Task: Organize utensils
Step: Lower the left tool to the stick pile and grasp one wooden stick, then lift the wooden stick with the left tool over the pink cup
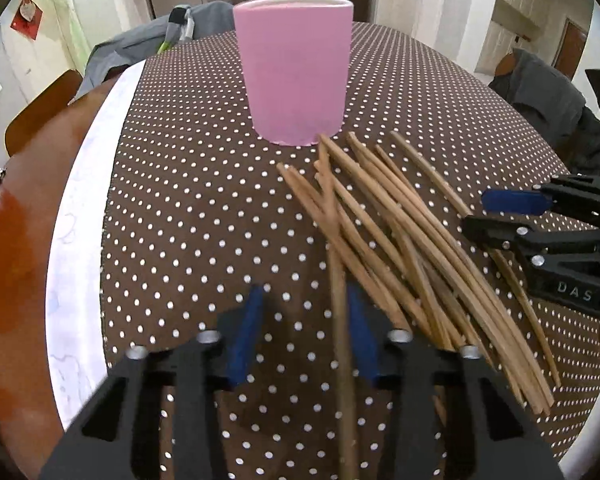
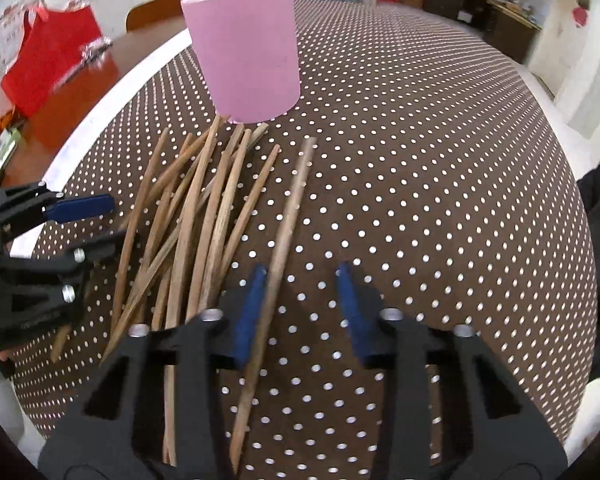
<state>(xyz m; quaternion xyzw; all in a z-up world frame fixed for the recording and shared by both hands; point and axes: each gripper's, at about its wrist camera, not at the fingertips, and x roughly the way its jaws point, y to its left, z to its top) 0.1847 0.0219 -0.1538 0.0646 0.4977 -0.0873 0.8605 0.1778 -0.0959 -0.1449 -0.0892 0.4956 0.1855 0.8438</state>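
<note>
A pink cup stood upright on the dotted counter in the upper middle of both views, with a heap of wooden chopsticks lying just below it. The left claw was partly open around one chopstick that lay against its right pad. The right claw was also partly open, with a single chopstick beside its left pad; I cannot tell if either one pressed.

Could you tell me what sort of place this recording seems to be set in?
Probably a home dining room: a table under a brown dotted tablecloth, a wooden chair pulled up to it, and a sideboard crowded with household items by the far wall.
</note>
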